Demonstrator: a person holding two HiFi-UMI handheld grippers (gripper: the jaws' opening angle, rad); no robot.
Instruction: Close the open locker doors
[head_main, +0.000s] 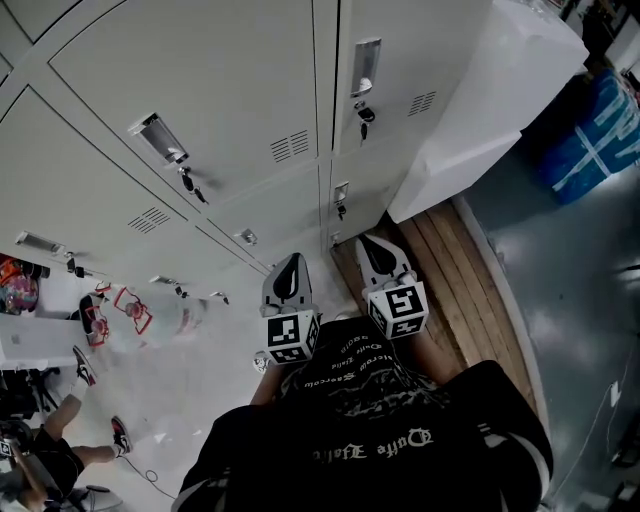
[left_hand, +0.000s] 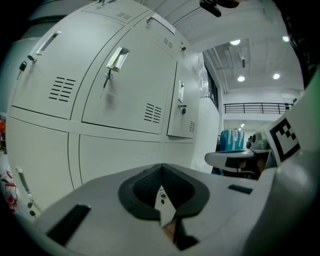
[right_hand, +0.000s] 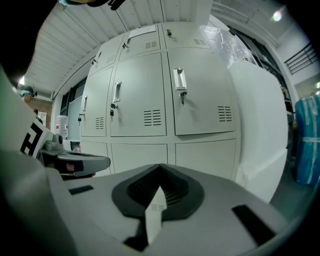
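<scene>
The left gripper (head_main: 292, 268) and right gripper (head_main: 378, 252), jaws pressed together, point at the grey lockers (head_main: 220, 80).

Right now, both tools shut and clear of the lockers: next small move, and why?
Probably ease the right tool forward to the upper door in the rightmost column and press its face. That door seems to stand slightly proud of the door beside it, and the tool is shut, empty and short of it.
</scene>
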